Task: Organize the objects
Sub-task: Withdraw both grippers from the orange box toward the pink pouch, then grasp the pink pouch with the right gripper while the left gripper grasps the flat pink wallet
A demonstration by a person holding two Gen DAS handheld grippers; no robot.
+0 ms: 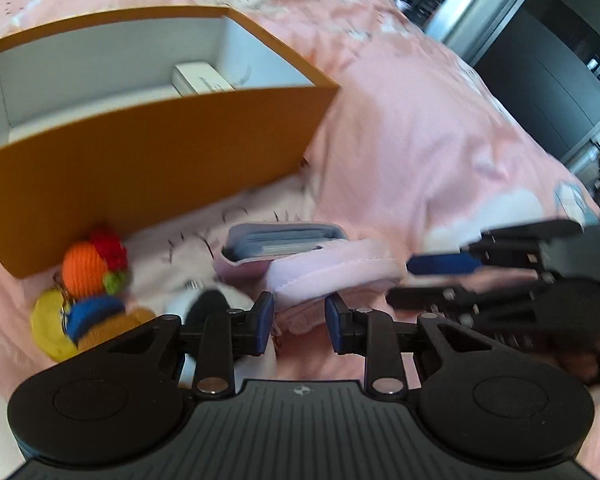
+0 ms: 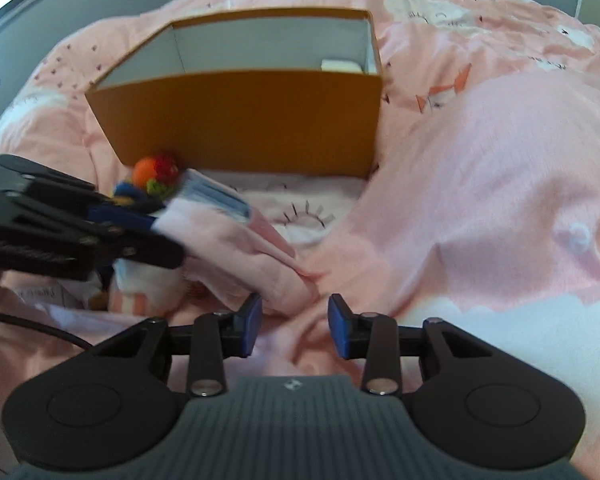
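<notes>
An open orange box (image 1: 148,168) with a white inside stands on the pink bed; it also shows in the right wrist view (image 2: 244,124). A small white item (image 1: 202,78) lies inside it. A pink card wallet (image 1: 300,264) with blue-edged cards lies in front of the box; it also shows in the right wrist view (image 2: 236,240). My left gripper (image 1: 299,322) is open, its pads either side of the wallet's near edge. My right gripper (image 2: 295,325) is open at the wallet's other end. A knitted orange and red toy (image 1: 94,268) lies by the box.
A yellow and blue knitted piece (image 1: 72,320) lies left of my left gripper. A white and black soft item (image 1: 212,304) sits just ahead of it. The pink duvet (image 2: 480,200) bulges to the right. Dark furniture (image 1: 540,72) stands beyond the bed.
</notes>
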